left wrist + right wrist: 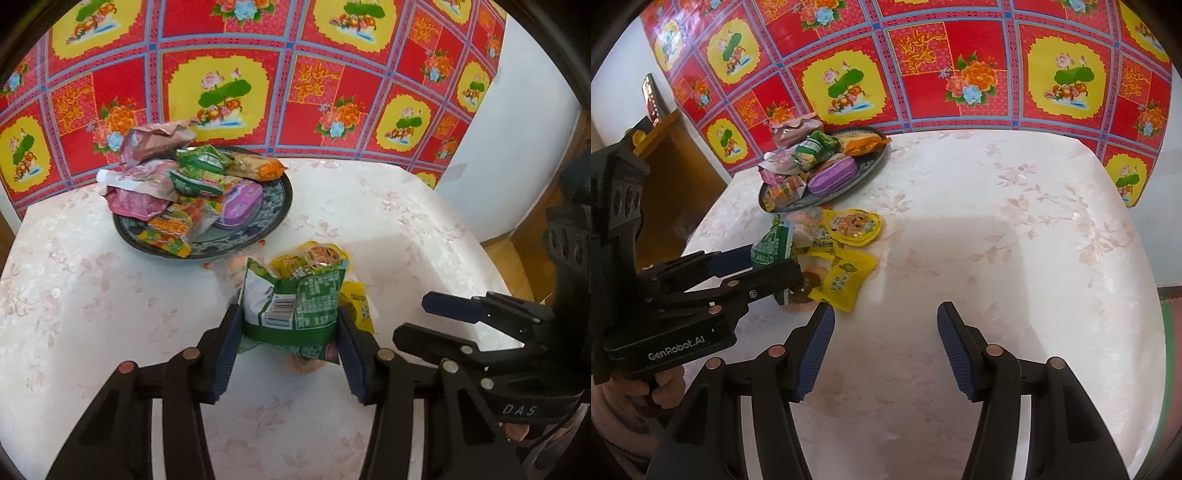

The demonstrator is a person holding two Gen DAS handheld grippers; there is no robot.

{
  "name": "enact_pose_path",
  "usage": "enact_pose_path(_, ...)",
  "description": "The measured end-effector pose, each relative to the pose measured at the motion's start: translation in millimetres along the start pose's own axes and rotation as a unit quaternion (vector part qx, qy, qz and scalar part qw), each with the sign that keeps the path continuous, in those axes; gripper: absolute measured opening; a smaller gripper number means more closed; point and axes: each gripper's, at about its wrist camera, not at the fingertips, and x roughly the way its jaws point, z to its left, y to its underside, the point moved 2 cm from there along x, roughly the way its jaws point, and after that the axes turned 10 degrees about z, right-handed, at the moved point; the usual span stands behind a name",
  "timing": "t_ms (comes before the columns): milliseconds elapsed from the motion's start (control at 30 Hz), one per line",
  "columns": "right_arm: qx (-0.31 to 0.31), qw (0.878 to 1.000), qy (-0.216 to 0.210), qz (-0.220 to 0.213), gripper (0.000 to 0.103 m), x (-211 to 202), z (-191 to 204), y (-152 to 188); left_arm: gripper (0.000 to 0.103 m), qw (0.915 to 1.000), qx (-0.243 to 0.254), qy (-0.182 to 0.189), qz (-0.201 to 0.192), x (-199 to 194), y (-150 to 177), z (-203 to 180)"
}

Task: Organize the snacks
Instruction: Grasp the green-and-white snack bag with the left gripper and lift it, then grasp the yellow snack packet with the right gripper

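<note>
From the left wrist view, we see our left gripper [288, 325] pinching a green snack packet [295, 302] between its two blue pads. The packet is lifted a bit, with its barcode side facing us. Behind it, at about 12 o'clock, yellow snack packets [314, 258] lie on the white tablecloth [110, 314]. Farther off, at about 10 o'clock, a dark plate [273, 218] sits on the cloth, piled with pink, green and orange snacks. Our right gripper [424, 317] shows at 3 o'clock.

From the right wrist view, our right gripper [886, 317] is spread wide over bare tablecloth [997, 258], with nothing between its pads. At 9 o'clock our left gripper [775, 262] squeezes the green snack packet [772, 247]. Just beside it, toward 10 o'clock from us, the yellow snack packets [846, 277] lie in a little heap. The plate [875, 158] full of snacks sits past them at 11 o'clock, near the red flowery cloth [923, 55] hanging behind the table.
</note>
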Motion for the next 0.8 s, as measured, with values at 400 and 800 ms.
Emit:
enact_pose_path(400,-0.002,1.0,-0.015,0.008,0.052,14.3,21.6,-10.5,0.052,0.9993,-0.032,-0.019,-0.005,-12.5,8.0,33.2)
enact_pose_path(800,0.011,1.0,-0.004,0.008,0.041,27.0,24.8,-17.9,0.052,0.9983,-0.052,-0.027,-0.008,-14.9,17.6,55.1)
